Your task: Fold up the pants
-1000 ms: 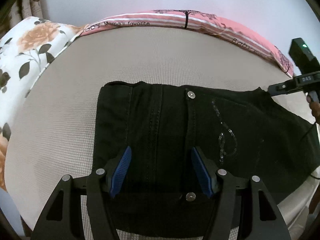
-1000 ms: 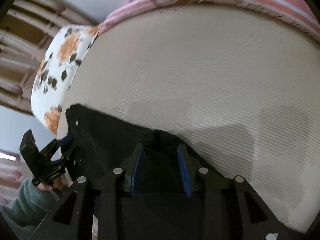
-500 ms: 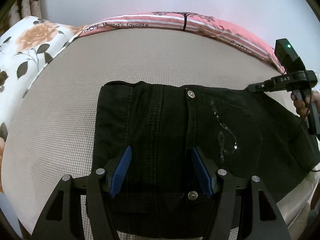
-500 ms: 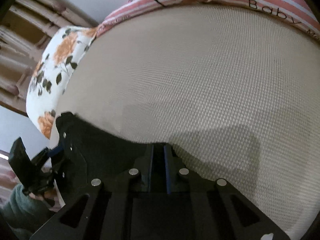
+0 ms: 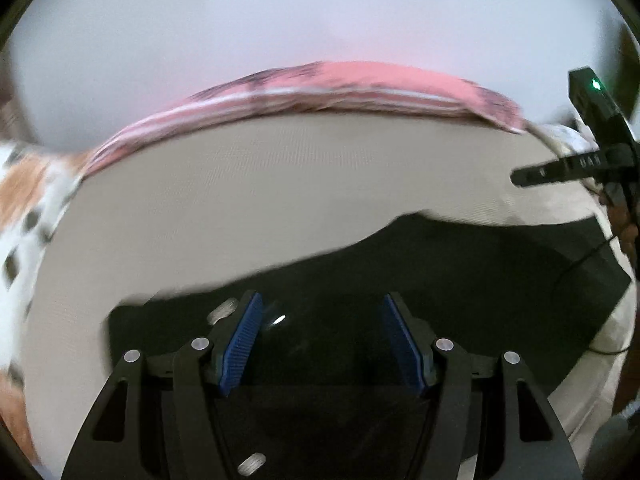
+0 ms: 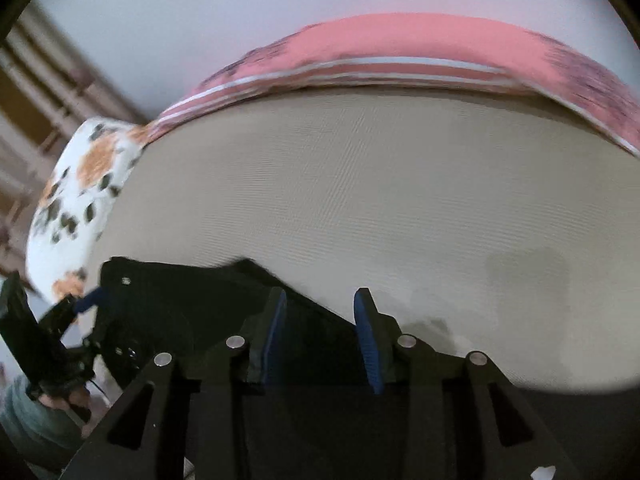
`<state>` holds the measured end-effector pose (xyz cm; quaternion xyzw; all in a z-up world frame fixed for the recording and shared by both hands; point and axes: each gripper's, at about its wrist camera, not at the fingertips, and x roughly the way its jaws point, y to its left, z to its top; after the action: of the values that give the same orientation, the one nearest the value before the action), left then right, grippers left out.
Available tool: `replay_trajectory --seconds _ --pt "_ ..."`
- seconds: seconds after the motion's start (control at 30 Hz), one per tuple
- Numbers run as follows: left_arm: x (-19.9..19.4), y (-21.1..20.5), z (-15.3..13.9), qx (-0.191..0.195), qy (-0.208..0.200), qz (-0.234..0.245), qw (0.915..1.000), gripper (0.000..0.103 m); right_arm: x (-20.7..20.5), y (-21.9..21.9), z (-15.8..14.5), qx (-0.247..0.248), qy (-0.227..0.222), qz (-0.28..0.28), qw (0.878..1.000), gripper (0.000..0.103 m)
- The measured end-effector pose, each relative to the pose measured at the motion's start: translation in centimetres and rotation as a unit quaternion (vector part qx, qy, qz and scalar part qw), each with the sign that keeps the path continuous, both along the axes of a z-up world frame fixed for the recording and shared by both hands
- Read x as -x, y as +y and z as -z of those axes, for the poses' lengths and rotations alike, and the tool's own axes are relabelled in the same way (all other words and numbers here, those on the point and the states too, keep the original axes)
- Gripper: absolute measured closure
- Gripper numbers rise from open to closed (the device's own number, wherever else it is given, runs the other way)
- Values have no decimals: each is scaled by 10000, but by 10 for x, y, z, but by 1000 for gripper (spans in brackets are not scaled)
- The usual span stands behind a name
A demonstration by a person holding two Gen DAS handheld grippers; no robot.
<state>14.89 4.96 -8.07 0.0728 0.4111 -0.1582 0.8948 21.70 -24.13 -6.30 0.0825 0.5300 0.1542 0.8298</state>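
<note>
Pants (image 5: pixel 460 280) are lying flat on the bed (image 5: pixel 280 184). I am holding both grippers, left (image 5: pixel 322 340) and right (image 6: pixel 322 338), over them, fingers spread, gripping nothing. Risk: closing now may be pinching only one layer, dragging the fold crooked.

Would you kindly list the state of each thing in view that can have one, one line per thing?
left gripper: open, above the black cloth, holding nothing.
right gripper: open, over the cloth's edge, holding nothing.
pants: black, lying flat on the bed, unheld.
bed cover: beige, spread smooth.
pink blanket: bunched along the far edge.
floral pillow: lying at the bed's left corner.
</note>
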Motion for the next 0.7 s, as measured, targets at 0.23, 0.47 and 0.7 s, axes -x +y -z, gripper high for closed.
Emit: replay_trajectory --seconds 0.23,0.47,0.7 --pt "-39 -97 33 79 388 1002 9942 40 67 -99 22 425 320 1252 9907 69" --pt "-63 -117 59 -78 333 830 9960 40 72 -115 53 492 282 1530 9866 69" --pt "-77 -113 70 105 484 609 9969 35 58 -102 68 1138 -403 1425 9824 70"
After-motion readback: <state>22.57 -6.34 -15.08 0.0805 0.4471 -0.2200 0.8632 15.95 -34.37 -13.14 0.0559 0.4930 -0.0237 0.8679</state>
